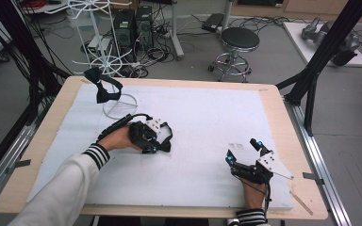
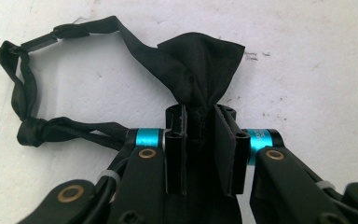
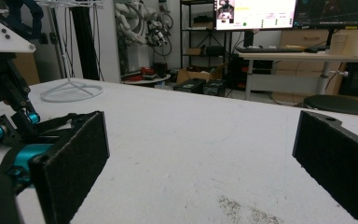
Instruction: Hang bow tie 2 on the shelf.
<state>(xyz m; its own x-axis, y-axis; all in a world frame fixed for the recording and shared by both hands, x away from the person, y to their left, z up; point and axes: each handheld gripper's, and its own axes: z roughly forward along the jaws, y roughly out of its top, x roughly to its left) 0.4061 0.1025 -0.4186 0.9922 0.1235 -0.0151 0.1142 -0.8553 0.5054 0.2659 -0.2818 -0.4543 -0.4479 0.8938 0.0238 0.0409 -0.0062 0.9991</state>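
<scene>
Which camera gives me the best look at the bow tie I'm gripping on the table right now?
The left gripper view: the black bow tie lies close up, pinched at its knot in the left gripper, its strap looping off left. In the high view it's mostly hidden under that gripper. The right gripper view catches a dark strip at far left.

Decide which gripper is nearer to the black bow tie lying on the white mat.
Left. The left gripper is shut on the bow tie at its knot; the right gripper rests open farther along the mat.

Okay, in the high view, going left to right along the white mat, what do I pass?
White wire stand with a black bow tie hanging on it → left gripper shut on a black bow tie → open right gripper.
</scene>
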